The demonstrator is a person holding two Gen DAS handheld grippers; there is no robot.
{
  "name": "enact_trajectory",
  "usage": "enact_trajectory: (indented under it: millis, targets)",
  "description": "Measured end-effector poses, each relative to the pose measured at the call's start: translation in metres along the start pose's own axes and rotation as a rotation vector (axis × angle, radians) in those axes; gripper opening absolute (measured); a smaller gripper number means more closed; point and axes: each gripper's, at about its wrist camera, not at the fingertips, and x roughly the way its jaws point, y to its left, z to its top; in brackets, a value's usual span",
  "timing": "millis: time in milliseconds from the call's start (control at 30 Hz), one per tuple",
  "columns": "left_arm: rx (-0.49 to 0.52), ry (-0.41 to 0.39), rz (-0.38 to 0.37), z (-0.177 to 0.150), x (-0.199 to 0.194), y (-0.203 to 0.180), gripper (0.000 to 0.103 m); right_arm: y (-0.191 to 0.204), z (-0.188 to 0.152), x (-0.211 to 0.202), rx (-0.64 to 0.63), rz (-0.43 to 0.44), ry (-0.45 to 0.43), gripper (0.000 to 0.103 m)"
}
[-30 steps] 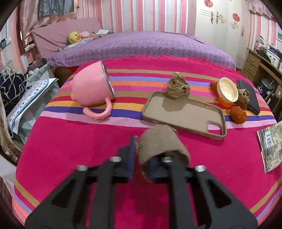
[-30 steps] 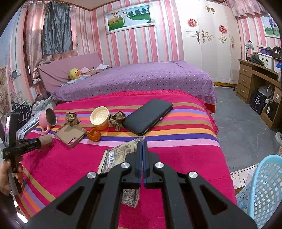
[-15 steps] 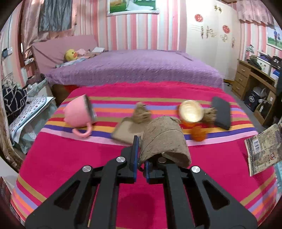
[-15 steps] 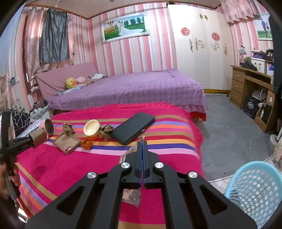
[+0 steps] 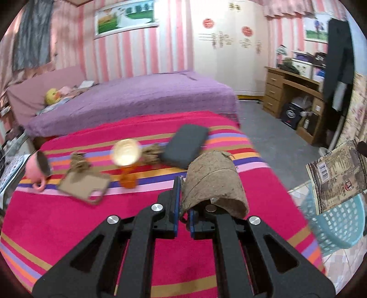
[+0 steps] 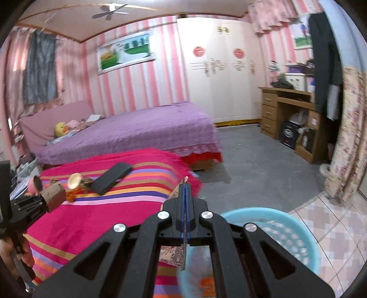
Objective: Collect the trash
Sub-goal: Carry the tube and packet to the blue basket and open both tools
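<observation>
Hovering wrapper [image 6: 172,257] above basket [image 6: 298,231] (contents blurred)

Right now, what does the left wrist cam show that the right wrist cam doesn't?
Left wrist only: the tan phone case on the blanket, and the printed face of the wrapper held over the basket.

Right wrist only: the ceiling fan, and the person's hand on the left gripper.

Both: striped blanket, pink mug, black wallet, cardboard tube in the left fingers, purple bed, desk.
</observation>
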Motion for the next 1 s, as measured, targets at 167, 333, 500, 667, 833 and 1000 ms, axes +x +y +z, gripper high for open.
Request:
enact_trajectory:
  millis: [167,333,500,667,833,1000]
  targets:
    - [0.029,0.001,-0.063,-0.001,0.003,-0.058,0.005,-0.058,-0.005,-0.011,0.059,-0.083,0.002,0.001]
    - [0.083,0.014,-0.110,-0.008,0.007,-0.114,0.005,-0.102,-0.017,-0.010,0.092,-0.149,0.039,0.001]
    - [0.103,0.044,-0.166,-0.016,0.014,-0.158,0.005,-0.135,-0.029,-0.003,0.102,-0.198,0.097,0.001]
    - [0.133,0.061,-0.195,-0.024,0.019,-0.196,0.005,-0.154,-0.037,0.011,0.101,-0.235,0.145,0.001]
    - [0.155,0.069,-0.225,-0.025,0.026,-0.223,0.005,-0.158,-0.042,0.014,0.109,-0.243,0.168,0.001]
    - [0.195,0.077,-0.260,-0.028,0.029,-0.247,0.008,-0.167,-0.045,0.012,0.131,-0.251,0.162,0.001]
